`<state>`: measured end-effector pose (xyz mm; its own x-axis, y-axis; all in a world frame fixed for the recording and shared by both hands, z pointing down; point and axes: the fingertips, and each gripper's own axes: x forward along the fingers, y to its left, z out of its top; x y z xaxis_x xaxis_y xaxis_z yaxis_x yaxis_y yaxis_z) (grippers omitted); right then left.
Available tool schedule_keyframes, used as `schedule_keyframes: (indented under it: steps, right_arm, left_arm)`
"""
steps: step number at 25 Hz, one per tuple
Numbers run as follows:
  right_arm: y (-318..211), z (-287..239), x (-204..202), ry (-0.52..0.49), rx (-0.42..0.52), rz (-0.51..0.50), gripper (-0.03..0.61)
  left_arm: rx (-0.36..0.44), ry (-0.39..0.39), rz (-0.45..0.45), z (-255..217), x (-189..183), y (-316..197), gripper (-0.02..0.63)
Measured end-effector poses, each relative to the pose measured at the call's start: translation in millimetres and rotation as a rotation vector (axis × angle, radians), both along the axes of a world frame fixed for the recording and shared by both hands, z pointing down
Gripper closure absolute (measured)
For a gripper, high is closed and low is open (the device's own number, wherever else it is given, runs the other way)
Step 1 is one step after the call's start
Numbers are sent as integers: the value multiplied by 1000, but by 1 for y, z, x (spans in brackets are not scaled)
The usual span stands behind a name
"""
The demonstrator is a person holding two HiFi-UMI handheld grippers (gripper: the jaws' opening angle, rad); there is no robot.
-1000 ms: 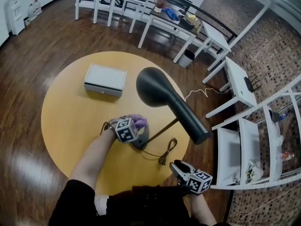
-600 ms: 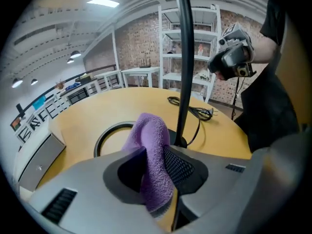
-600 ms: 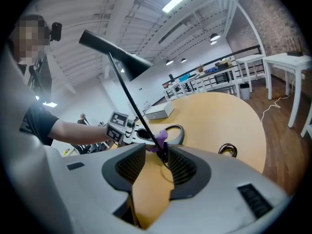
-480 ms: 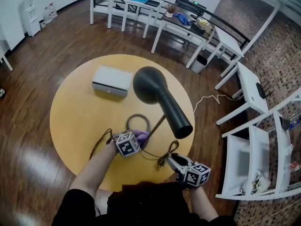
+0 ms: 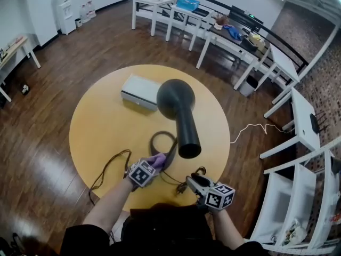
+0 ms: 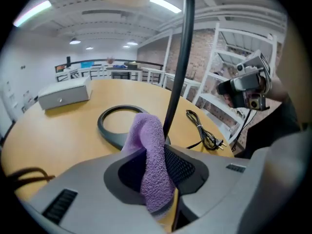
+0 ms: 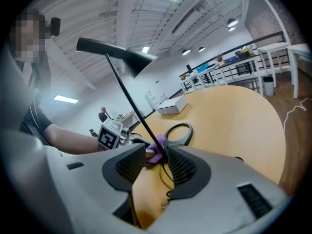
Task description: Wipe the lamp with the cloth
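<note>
Left tool [image 5: 153, 164] drawn back, cloth [image 6: 148, 150] clamped within

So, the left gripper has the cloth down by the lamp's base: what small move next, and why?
Probably slide the cloth up the stem toward the shade. The left gripper is shut on the cloth, low beside the thin stem, just above the ring base. The right gripper stands open and empty.

The left gripper [image 5: 152, 165] and right gripper [image 5: 190, 182] share pale grey bodies, black ribbed fingers [image 6: 183, 165] and a cube [image 5: 141, 174] of black-and-white square markers apiece. The person wears a black short-sleeved top [image 5: 160, 232].
</note>
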<state>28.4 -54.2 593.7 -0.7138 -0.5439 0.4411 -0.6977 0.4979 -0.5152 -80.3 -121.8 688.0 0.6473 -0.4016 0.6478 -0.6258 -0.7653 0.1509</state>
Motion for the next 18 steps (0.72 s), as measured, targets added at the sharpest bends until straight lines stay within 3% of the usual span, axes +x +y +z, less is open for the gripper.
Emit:
schedule_keyframes:
  steps: [4, 9, 13, 16, 18]
  right_arm:
    - [-12, 1, -2, -47, 11, -59, 428]
    - [-19, 0, 9, -73, 19, -129, 428]
    - [-20, 6, 21, -86, 6, -199, 429]
    - [-20, 10, 28, -86, 1, -249, 428]
    - [-21, 8, 30, -90, 6, -271, 428]
  left_arm:
    - [-111, 29, -135, 16, -14, 15, 511]
    - [-109, 54, -288, 11, -13, 21, 511]
    - [-39, 64, -339, -6, -8, 23, 511]
    - [58, 160, -421, -45, -13, 24, 511]
    - [169, 250, -483, -86, -23, 24, 511]
